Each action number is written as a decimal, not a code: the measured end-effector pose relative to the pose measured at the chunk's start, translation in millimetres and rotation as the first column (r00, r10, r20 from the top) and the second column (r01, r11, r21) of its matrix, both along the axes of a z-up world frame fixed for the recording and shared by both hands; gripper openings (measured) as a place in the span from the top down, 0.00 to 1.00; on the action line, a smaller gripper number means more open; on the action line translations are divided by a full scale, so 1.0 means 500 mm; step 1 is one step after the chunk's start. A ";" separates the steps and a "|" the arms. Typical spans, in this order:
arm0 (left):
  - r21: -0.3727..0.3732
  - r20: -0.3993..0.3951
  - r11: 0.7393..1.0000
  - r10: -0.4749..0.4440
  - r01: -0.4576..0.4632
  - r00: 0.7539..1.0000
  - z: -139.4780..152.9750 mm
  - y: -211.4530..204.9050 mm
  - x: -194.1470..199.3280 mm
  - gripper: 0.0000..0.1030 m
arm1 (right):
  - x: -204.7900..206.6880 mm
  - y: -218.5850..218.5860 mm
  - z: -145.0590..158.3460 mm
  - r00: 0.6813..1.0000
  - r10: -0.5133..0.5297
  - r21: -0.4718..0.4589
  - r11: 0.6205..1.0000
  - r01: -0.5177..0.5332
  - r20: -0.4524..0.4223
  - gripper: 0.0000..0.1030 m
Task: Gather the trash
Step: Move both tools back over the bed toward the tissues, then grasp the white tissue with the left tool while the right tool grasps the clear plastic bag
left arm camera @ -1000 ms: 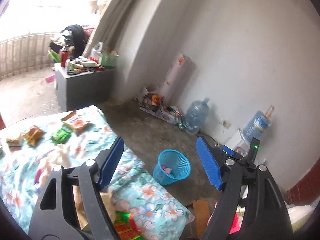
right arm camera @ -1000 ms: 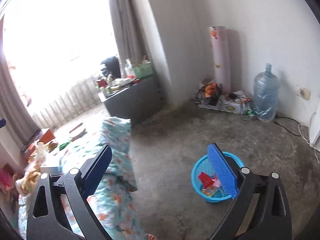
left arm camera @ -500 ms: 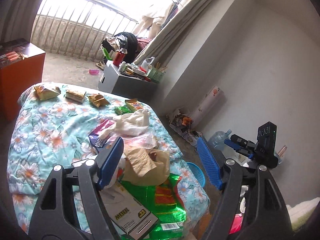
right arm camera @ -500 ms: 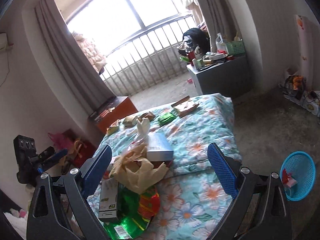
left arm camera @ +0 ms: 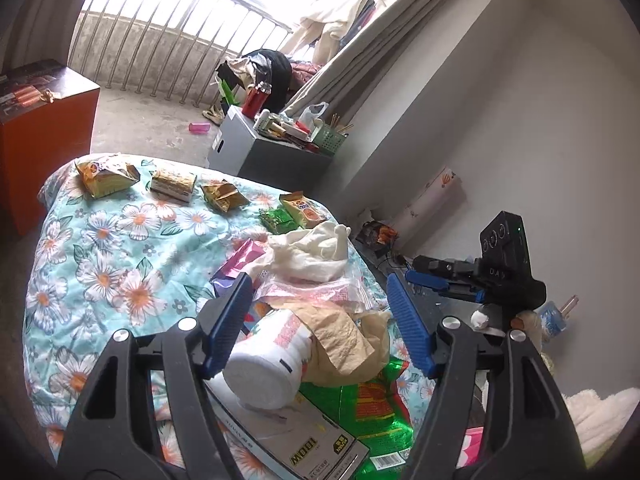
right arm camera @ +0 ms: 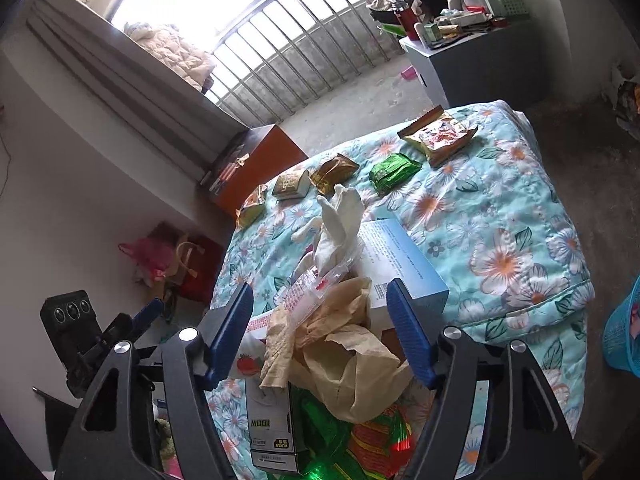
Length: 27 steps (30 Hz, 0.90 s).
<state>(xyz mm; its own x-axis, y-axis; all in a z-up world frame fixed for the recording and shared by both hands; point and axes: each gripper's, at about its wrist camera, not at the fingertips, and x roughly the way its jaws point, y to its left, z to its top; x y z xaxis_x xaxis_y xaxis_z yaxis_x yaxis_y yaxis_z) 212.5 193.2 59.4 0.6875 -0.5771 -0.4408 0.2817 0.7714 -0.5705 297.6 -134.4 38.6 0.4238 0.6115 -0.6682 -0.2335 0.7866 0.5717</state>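
A heap of trash lies on the floral bedspread [left arm camera: 100, 240]: a crumpled tan bag [left arm camera: 344, 336], a white wrapped roll [left arm camera: 264, 364], a green foil wrapper [left arm camera: 360, 396] and a flat white carton [left arm camera: 296, 440]. My left gripper [left arm camera: 318, 324] hovers just over the heap, its jaws closing, with the roll and tan bag between them but not pinched. My right gripper [right arm camera: 320, 332] comes from the other side, jaws closing around the tan bag [right arm camera: 340, 344], pads apart from it. A pale blue box [right arm camera: 400, 264] lies just beyond it.
Several snack packets [left arm camera: 106, 176] lie in a row along the bed's far side. The blue trash basket [right arm camera: 624, 336] stands on the floor at the bed's right. An orange cabinet [left arm camera: 44, 140] and a cluttered grey cabinet [left arm camera: 264, 156] stand beyond the bed.
Both views have swung from the floor and blue basket onto the bed. Both grippers have come down close to the trash heap, and their jaws stand narrower than before.
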 end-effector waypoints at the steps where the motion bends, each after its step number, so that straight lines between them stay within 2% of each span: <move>1: -0.020 -0.033 0.999 -0.036 0.035 0.999 0.001 0.000 0.034 0.37 | 0.010 0.007 -0.004 1.000 -0.001 -0.008 1.000 0.000 -0.008 0.36; 3: -0.042 -0.098 0.996 -0.079 0.075 0.992 -0.005 -0.002 0.102 0.38 | 0.024 0.018 -0.008 1.000 0.001 -0.017 1.000 -0.002 -0.019 0.38; 6: -0.011 -0.184 0.992 -0.125 0.125 0.975 -0.023 -0.029 0.200 0.38 | 0.036 0.035 -0.017 0.999 0.010 -0.024 1.000 -0.011 -0.032 0.42; 8: 0.004 -0.253 0.984 -0.169 0.176 0.953 -0.046 -0.058 0.261 0.38 | 0.040 0.046 -0.024 0.999 0.019 -0.031 0.999 -0.021 -0.040 0.44; 10: 0.029 -0.321 0.981 -0.174 0.194 0.931 -0.077 -0.086 0.306 0.38 | 0.046 0.053 -0.032 0.998 0.028 -0.041 0.999 -0.030 -0.048 0.48; 14: 0.091 -0.400 0.966 -0.187 0.242 0.897 -0.121 -0.139 0.366 0.38 | 0.058 0.059 -0.047 0.997 0.032 -0.051 0.998 -0.035 -0.068 0.53; 16: 0.113 -0.425 0.962 -0.181 0.250 0.887 -0.139 -0.156 0.381 0.39 | 0.064 0.059 -0.052 0.997 0.034 -0.052 0.998 -0.038 -0.074 0.55; 19: 0.127 -0.456 0.954 -0.186 0.271 0.870 -0.161 -0.177 0.392 0.49 | 0.069 0.061 -0.058 0.996 0.046 -0.047 0.998 -0.050 -0.080 0.60; 27: 0.147 -0.448 0.946 -0.197 0.290 0.872 -0.177 -0.190 0.391 0.74 | 0.075 0.069 -0.066 0.993 0.070 -0.045 0.996 -0.075 -0.093 0.64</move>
<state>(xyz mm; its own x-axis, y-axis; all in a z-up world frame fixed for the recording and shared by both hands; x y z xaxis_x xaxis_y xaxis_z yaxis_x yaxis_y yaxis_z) 407.8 97.9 -28.8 0.2583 -0.5676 -0.7818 0.2439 0.8213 -0.5157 335.3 -100.0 5.5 0.3157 0.6043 -0.7316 -0.2400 0.7968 0.5546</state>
